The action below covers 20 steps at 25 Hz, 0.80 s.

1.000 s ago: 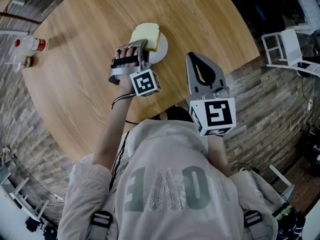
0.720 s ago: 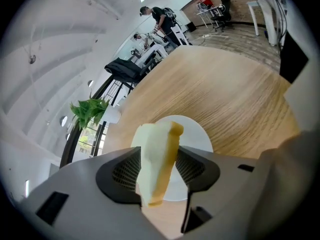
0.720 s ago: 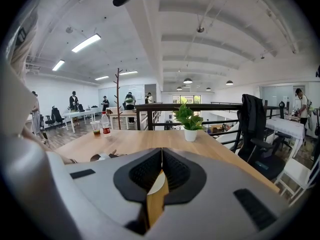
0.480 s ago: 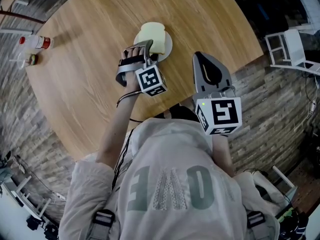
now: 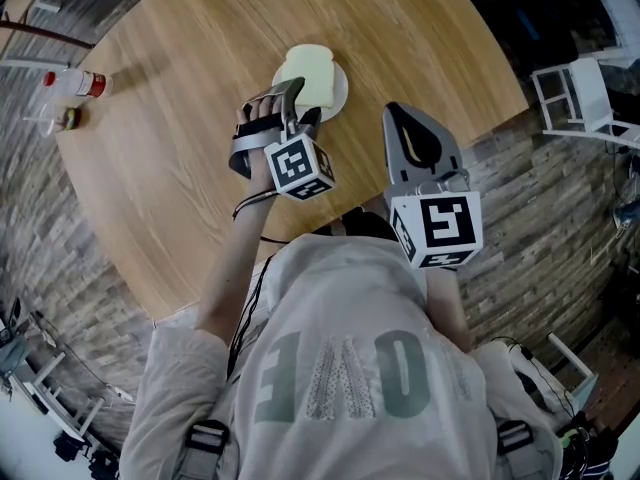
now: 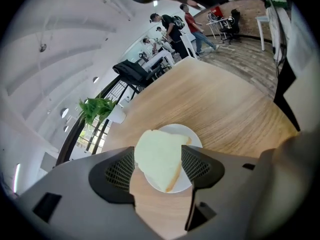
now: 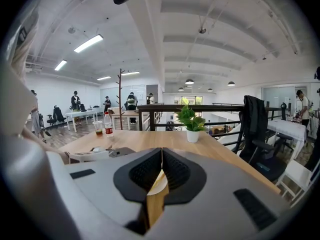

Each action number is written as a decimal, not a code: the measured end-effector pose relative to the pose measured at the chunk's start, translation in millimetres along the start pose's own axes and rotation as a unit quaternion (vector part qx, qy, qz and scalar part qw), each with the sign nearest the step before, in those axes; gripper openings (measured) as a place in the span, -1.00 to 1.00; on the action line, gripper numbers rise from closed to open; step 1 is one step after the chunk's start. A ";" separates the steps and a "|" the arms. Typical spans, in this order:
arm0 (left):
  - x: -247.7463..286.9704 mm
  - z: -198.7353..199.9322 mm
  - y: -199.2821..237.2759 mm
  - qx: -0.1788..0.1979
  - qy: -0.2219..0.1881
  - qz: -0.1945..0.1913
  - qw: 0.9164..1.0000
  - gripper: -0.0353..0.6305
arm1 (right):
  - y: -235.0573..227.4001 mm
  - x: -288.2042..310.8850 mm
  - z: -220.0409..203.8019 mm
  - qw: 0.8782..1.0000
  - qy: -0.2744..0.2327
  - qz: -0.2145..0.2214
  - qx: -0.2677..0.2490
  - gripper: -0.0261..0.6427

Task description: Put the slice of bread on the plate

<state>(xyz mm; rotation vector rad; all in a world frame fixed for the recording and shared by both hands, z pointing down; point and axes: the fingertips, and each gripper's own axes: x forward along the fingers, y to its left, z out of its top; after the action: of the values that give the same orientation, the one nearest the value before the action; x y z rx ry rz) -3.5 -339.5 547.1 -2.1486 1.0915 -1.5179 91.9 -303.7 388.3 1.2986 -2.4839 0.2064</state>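
The pale slice of bread lies flat on the small white plate on the round wooden table. My left gripper hovers just at the near side of the plate. Its jaws have just been opening and now stand wide. In the left gripper view the bread shows in the gap of the left gripper, resting on the plate, and the pads do not touch it. My right gripper is shut and empty over the table's near edge, with its jaws meeting in the right gripper view.
A bottle with a red cap and a small cup stand at the table's far left edge. A potted plant sits on the far side. The table edge curves close on the right, with a white chair beyond it.
The left gripper's jaws opened and let go of the bread, which went from tilted in the grip to flat on the plate. The left gripper drew back slightly. The right gripper stayed put.
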 end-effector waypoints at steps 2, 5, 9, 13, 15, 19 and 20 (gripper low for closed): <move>-9.1 7.3 10.9 -0.030 -0.015 0.003 0.999 -0.06 | 0.7 -1.0 0.9 1.000 -0.002 0.000 0.000 -0.87; -25.2 18.3 35.9 -0.075 -0.044 0.023 0.996 -0.06 | 3.1 -1.0 3.6 1.000 -0.006 0.001 -0.003 -0.87; -52.8 33.0 77.7 -0.146 -0.096 0.092 0.980 -0.06 | 3.4 0.6 8.6 1.000 -0.013 -0.001 -0.008 -0.87; -87.8 43.7 115.7 -0.296 -0.182 0.140 0.927 -0.06 | 0.0 0.7 14.9 1.000 -0.024 -0.005 -0.007 -0.87; -102.8 43.7 132.0 -0.390 -0.244 0.146 0.876 -0.06 | -1.5 1.1 17.9 0.999 -0.031 -0.007 -0.004 -0.87; -131.2 31.9 146.8 -0.513 -0.331 0.143 0.779 -0.07 | 1.1 2.4 22.0 0.999 -0.045 -0.008 -0.002 -0.87; -140.8 32.7 148.9 -0.511 -0.344 0.152 0.773 -0.07 | 1.3 1.3 24.3 0.999 -0.053 -0.010 -0.002 -0.87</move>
<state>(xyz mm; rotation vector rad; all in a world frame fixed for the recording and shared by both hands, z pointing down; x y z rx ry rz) -57.5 -343.8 346.8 -2.5283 2.0405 0.2138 84.8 -310.8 366.0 1.3639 -2.5562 0.1301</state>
